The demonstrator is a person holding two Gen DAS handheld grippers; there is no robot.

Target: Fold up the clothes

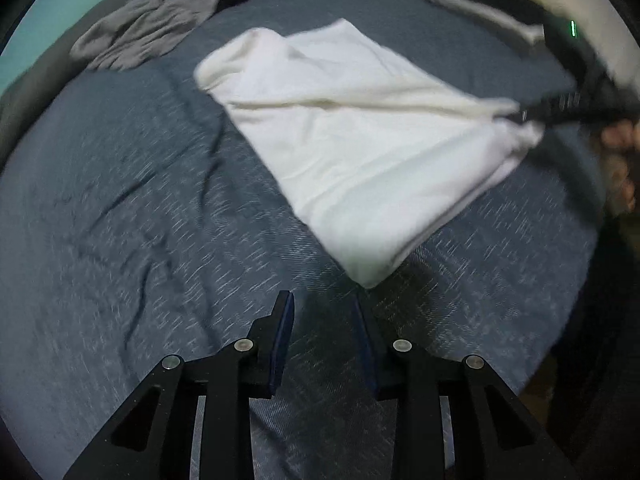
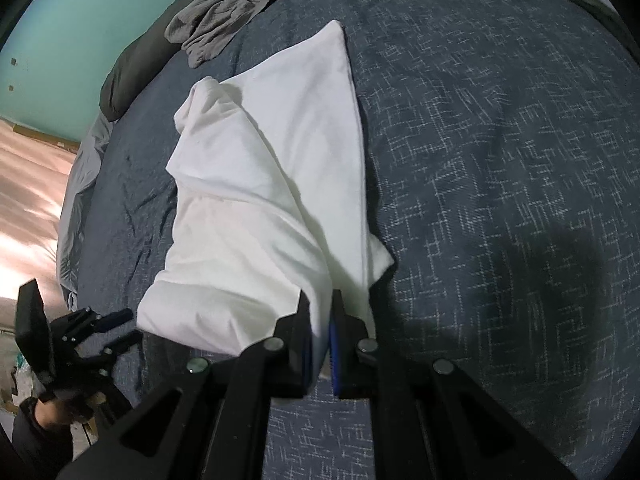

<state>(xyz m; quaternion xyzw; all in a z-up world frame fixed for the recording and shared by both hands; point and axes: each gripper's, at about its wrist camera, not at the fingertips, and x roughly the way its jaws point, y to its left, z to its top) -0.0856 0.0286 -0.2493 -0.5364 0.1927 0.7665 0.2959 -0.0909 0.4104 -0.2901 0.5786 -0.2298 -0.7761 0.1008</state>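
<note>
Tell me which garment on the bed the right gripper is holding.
The white garment, spread mid-bed; the right gripper is shut on its near corner. The grey garment lies crumpled and untouched at the bed's far edge. The left gripper is open, empty.

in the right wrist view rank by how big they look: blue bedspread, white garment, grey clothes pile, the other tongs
1. blue bedspread
2. white garment
3. grey clothes pile and left tongs: look alike in size, and the tongs sit nearer the camera, so unranked.

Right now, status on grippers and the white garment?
Left gripper open, empty. Right gripper shut on white garment, half folded on bed. Grey clothes clear of it.
</note>
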